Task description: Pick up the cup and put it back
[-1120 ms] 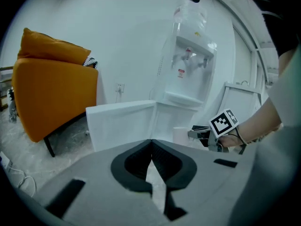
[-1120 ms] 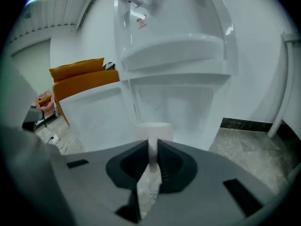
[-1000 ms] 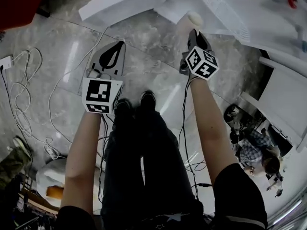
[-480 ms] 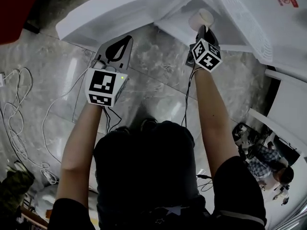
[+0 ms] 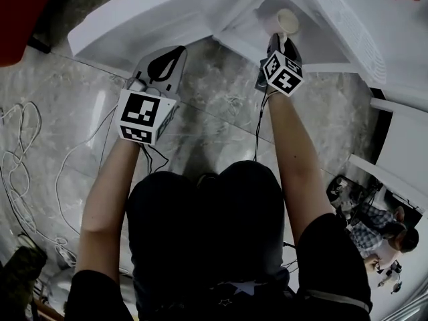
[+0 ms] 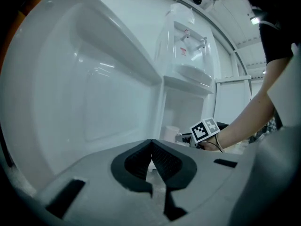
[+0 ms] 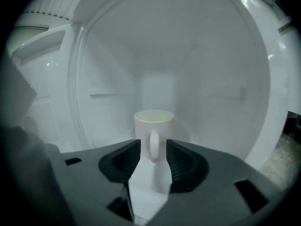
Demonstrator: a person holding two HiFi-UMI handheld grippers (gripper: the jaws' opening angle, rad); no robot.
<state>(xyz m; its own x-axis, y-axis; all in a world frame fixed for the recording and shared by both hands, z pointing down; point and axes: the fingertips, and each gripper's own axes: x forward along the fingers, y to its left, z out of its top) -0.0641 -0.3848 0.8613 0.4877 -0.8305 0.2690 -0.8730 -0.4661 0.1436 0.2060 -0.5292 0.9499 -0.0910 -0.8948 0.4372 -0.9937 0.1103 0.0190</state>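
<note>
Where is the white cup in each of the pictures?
Head view: cup near the top, right of middle, just past the right gripper.
Left gripper view: cup small, low, just right of centre.
Right gripper view: cup dead centre, handle between the opening jaws.
Shared landmark: the right gripper's marker cube, beside the cup in head and left gripper views.

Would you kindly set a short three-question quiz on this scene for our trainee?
1. True or false: the cup lies on its side.
2. Which part of the cup stands between the jaws of the right gripper?
3. Fill in: the jaws of the left gripper are ____.
Key: 1 false, it stands upright. 2 the handle; the jaws are opening with it between them, not pressed. 3 shut, with nothing between them.
</note>
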